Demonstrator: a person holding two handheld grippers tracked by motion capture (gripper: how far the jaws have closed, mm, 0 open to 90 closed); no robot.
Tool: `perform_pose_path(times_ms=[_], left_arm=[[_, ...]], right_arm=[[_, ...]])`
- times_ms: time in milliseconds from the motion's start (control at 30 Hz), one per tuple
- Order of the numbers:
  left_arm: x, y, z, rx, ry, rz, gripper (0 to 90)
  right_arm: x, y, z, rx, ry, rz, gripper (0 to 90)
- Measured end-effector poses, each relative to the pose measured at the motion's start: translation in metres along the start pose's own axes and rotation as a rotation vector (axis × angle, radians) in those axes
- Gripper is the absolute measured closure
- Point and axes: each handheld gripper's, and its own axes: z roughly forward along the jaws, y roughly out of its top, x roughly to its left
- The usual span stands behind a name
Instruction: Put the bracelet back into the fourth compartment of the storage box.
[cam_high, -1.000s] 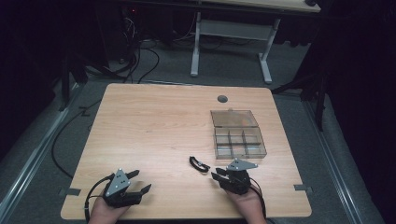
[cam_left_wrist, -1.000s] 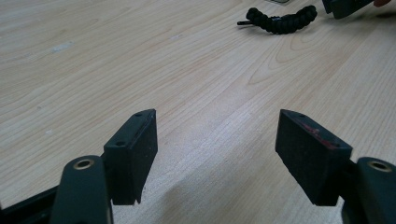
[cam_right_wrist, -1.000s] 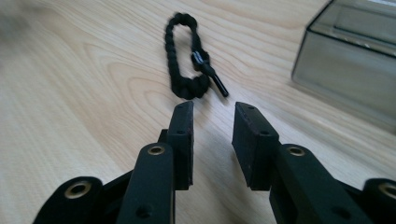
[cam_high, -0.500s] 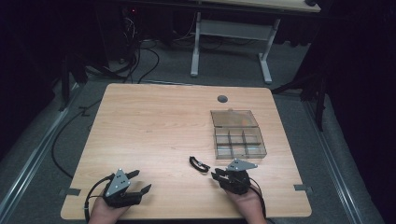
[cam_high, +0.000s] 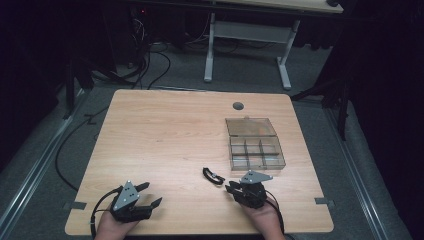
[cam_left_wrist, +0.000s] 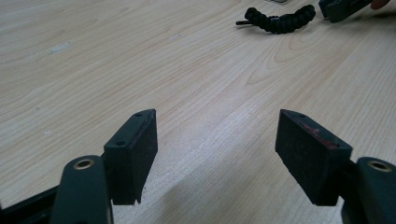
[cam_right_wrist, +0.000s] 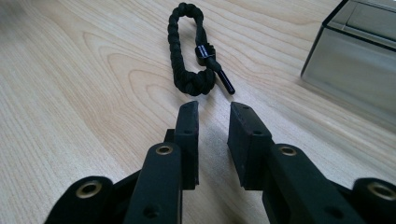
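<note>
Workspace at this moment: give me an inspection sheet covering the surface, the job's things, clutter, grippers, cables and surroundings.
Surface: wooden table, pale grain, with a round grommet hole near the far edge.
Job's things: black braided bracelet lying flat, just ahead of the right gripper; clear compartment box to its right with its lid open, the compartments look empty.
Clutter: nothing seen.
Grippers: left gripper open wide at the near left, holding nothing; right gripper with fingers narrowly apart, pointed at the bracelet, not touching it.
Cables: one trails from each gripper; more lie on the floor beyond the table.
Surroundings: dark room, grey carpet, a white-legged desk behind.
</note>
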Motion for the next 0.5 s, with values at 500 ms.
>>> perform_pose_path(times_ms=[500], left_arm=[[0.001, 0.000, -0.001, -0.006, -0.002, -0.007, 30.1]], right_arm=[[0.001, 0.042, 0.015, 0.036, -0.006, -0.064, 89.8]])
